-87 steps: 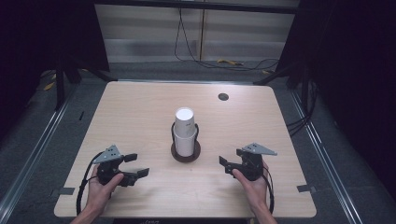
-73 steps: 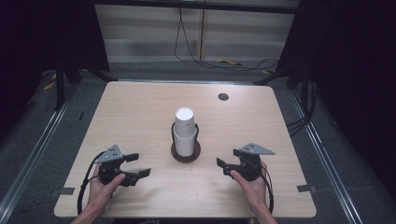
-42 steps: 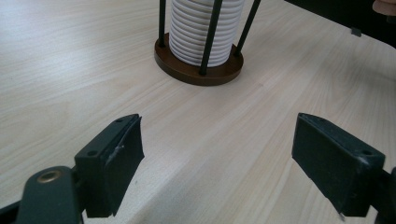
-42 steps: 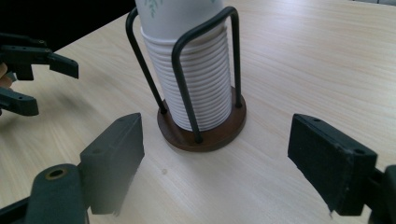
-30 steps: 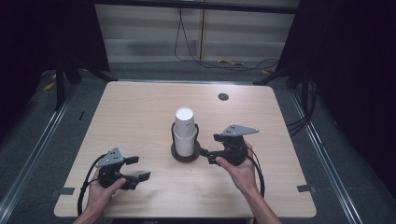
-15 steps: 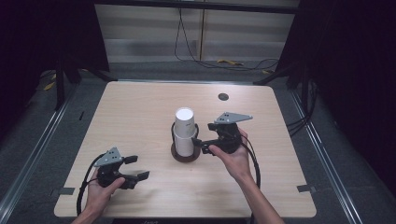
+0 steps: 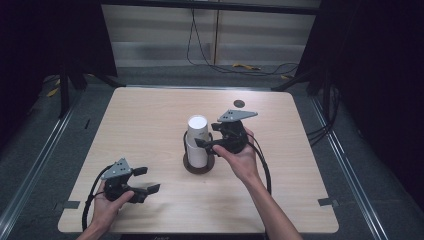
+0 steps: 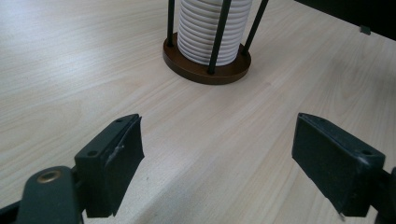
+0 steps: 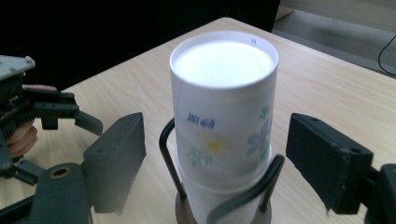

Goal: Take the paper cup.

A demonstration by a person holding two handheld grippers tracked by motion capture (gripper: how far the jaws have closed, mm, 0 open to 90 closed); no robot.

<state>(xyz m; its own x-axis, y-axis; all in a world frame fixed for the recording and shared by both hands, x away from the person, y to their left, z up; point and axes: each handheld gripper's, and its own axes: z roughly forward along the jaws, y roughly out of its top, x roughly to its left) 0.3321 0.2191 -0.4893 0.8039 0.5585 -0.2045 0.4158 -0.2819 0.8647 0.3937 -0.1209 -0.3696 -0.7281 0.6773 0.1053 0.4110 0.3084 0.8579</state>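
Observation:
A stack of white paper cups [image 7: 197,139] stands upside down in a holder with a round brown base [image 7: 198,165] and thin black rods, at the table's middle. The top cup [image 9: 223,105] bears a flower print. My right gripper [image 7: 204,146] is at the stack's right side, near its top. Its jaws have just been closing, and they stand on either side of the top cup without touching it. My left gripper [image 7: 148,180] rests open near the front left edge with nothing between its jaws. It points at the holder base [image 8: 207,70], well short of it.
A small dark disc [image 7: 239,103] lies at the table's far right. The wooden table [image 7: 150,120] has bare room to the left of and behind the holder. Cables lie on the floor beyond the far edge. The left gripper [image 9: 56,109] is seen beyond the cup.
My right gripper has moved from the front right of the table up and leftward to the cup stack's top. The left gripper has stayed put.

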